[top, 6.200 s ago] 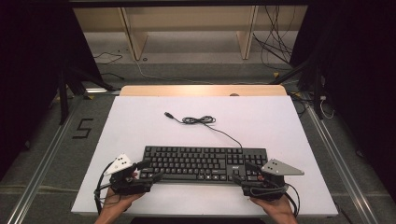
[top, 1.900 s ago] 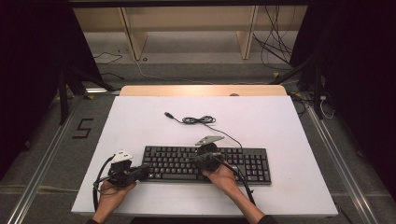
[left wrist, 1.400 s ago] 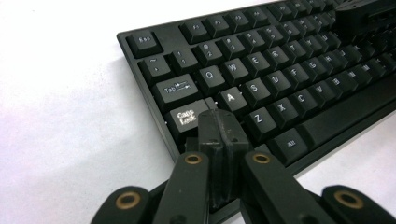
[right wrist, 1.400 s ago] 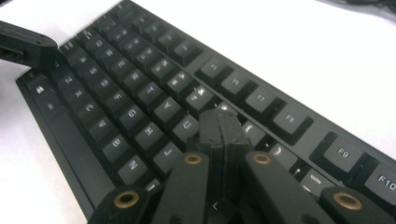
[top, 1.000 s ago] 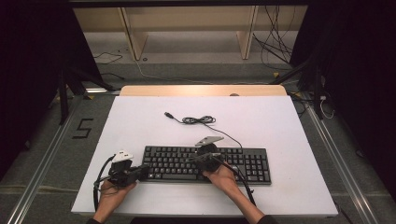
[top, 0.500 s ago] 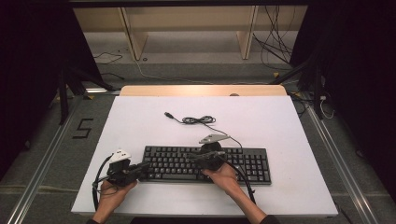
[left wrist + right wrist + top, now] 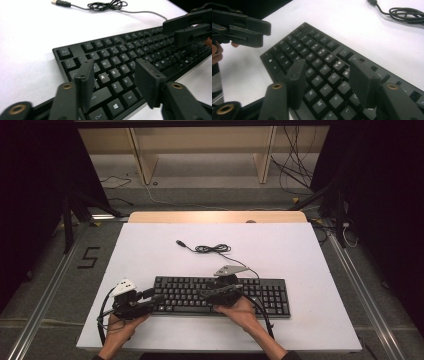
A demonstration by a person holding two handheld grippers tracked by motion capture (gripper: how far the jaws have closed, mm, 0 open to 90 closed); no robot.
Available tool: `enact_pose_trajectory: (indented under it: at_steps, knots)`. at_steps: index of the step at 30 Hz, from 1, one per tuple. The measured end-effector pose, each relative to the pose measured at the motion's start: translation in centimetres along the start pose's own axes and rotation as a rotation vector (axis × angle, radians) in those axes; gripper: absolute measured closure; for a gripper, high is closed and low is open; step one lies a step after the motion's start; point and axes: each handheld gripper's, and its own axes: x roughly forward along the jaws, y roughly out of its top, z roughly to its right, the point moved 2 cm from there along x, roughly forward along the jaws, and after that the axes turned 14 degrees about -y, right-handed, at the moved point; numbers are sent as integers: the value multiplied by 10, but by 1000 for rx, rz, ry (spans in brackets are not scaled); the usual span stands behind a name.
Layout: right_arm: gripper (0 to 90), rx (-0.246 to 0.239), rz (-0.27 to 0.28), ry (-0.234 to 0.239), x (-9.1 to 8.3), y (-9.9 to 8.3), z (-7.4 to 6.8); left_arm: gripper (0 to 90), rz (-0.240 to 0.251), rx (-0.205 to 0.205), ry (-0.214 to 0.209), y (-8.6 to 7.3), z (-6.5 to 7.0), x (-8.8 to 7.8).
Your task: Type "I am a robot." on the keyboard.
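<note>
High view takes in one white counter (image 7: 310, 270), and one black keyboard (image 7: 260, 292) lies on it square to the near edge, a sensible lie for someone working its keys from that side. Its single cable (image 7: 212, 249) runs off the keyboard's far edge into a loose coil ending in one plug, unplugged and kept clear of the keys. Two tools are at work. At the keyboard's left end hangs the left hand-held gripper (image 7: 150, 296), its jaws having just been opening; left gripper view shows them apart above the letter rows, nothing between them. Over the keyboard's middle sits the right hand-held gripper (image 7: 220, 292), also freshly spread, and right gripper view shows bare keys in the gap, so I judge both are poised over keys rather than gripping
</note>
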Motion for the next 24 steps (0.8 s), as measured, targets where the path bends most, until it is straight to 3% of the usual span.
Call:
enact_pose_trajectory:
  at_steps: [5, 11, 24]
  knots:
    - [423, -3, 5, 18, -4, 0, -4, 375, 32, 10, -3, 2, 2, -2]
    - [422, -14, 5, 38, -6, -3, -10, 332, 48, 22, -2, 2, 4, -3]
    - [676, -59, -18, 65, -6, -12, -21, 291, 57, 26, -9, 2, 6, -3]
